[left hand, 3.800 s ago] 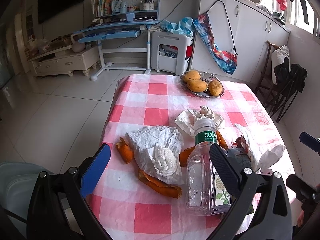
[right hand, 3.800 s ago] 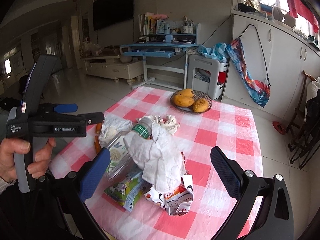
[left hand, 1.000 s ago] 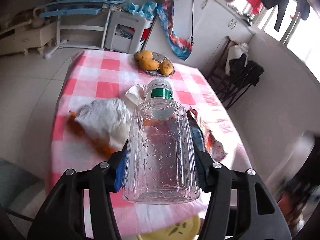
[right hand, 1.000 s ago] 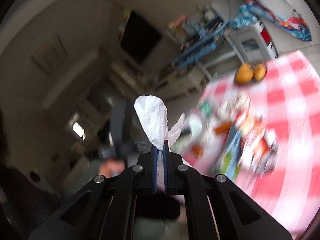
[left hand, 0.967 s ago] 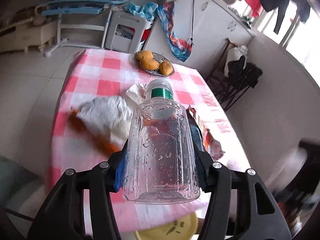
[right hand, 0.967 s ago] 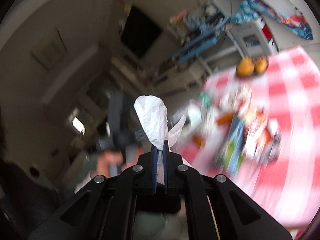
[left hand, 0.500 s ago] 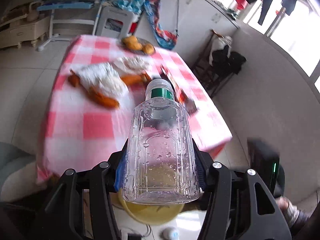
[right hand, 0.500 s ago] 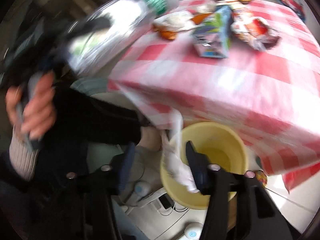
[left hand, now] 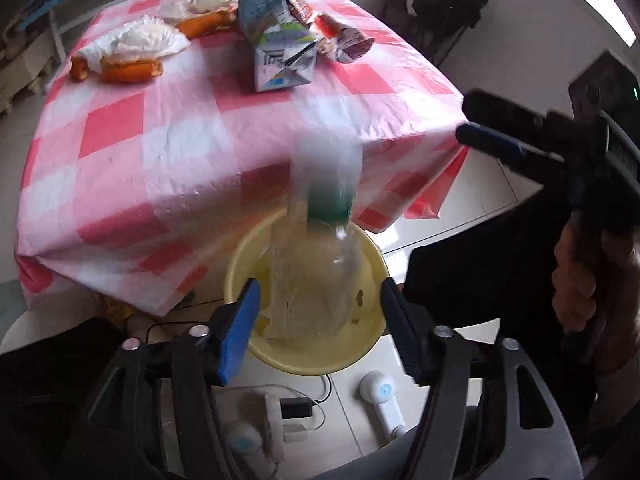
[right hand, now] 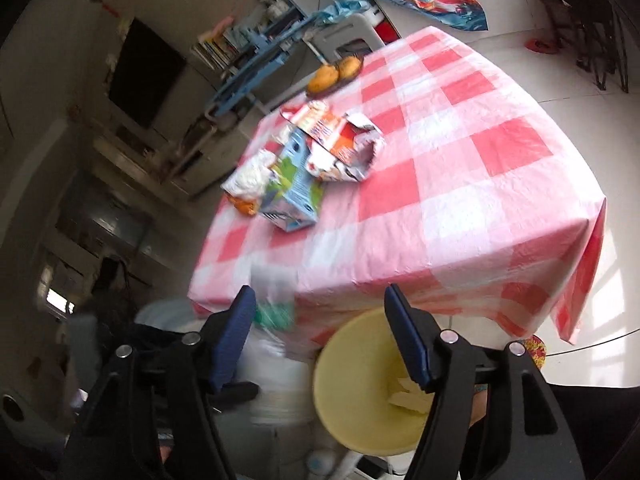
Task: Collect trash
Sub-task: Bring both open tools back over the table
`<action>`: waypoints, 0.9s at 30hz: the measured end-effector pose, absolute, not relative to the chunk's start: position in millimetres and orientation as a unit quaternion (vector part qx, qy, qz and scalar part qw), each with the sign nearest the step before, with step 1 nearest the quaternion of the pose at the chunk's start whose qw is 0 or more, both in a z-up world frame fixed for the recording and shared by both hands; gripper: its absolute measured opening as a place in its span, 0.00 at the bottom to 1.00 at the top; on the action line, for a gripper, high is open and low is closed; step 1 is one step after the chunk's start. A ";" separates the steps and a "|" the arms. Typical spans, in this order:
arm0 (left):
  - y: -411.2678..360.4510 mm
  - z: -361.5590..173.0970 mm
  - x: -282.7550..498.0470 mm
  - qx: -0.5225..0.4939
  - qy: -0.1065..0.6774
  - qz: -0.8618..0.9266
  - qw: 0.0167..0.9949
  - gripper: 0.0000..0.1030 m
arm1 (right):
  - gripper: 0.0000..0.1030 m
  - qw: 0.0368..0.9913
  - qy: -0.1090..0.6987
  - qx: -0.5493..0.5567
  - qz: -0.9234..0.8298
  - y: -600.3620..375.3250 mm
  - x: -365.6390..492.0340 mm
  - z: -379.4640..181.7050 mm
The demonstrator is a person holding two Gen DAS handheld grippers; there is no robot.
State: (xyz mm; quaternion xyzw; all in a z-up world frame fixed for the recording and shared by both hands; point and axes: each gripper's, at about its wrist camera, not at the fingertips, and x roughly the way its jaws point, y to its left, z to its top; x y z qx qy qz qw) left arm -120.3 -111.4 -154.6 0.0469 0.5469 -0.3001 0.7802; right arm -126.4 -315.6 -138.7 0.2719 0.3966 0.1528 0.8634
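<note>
Yellow bin (left hand: 304,360) sits on the floor at the near edge of the desk (left hand: 192,120), partly under the hanging checked cloth. Left gripper (left hand: 320,328) is directly above the bin, jaws spread wide, gripping nothing. Clear bottle (left hand: 316,256) with green label is between and just beyond its fingers, motion-blurred, over the bin mouth, touching neither pad. Right gripper (right hand: 320,332) is also above the bin (right hand: 360,392), jaws wide apart and empty; a pale crumpled scrap lies inside the bin. Beyond the bin, on the desk: carton (left hand: 280,48), foil wrapper (left hand: 340,36), crumpled tissue (left hand: 136,40), orange peels (left hand: 128,70), and a fruit plate (right hand: 336,72) at the far edge.
</note>
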 end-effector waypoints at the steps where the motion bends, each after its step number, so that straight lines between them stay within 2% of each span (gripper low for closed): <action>1: -109.8 -150.3 -121.9 0.051 0.539 -0.300 0.785 0.67 | 0.65 0.867 0.393 0.265 0.154 -319.3 -127.9 -132.8; 6: -85.0 -114.6 -100.5 0.023 0.482 -0.255 0.838 0.67 | 0.65 0.891 0.367 0.221 0.154 -314.6 -106.9 -105.3; 12: -37.1 -78.1 -41.6 -0.072 0.409 -0.118 0.902 0.70 | 0.65 0.937 0.294 0.096 0.160 -289.2 -52.7 -61.1; 15: -25.7 -81.1 -11.5 -0.107 0.406 -0.079 0.904 0.70 | 0.65 0.946 0.273 0.042 0.172 -276.2 -26.8 -53.2; 19: -19.4 -99.3 2.7 -0.106 0.405 -0.041 0.907 0.70 | 0.65 0.957 0.233 0.044 0.164 -279.1 -17.2 -66.7; 22: -10.1 -112.8 10.8 -0.115 0.428 -0.025 0.896 0.70 | 0.65 0.949 0.259 0.081 0.159 -284.1 -8.4 -82.0; 27: -12.1 -117.5 15.7 -0.117 0.427 -0.021 0.896 0.70 | 0.65 0.948 0.261 0.068 0.169 -272.6 -3.7 -75.7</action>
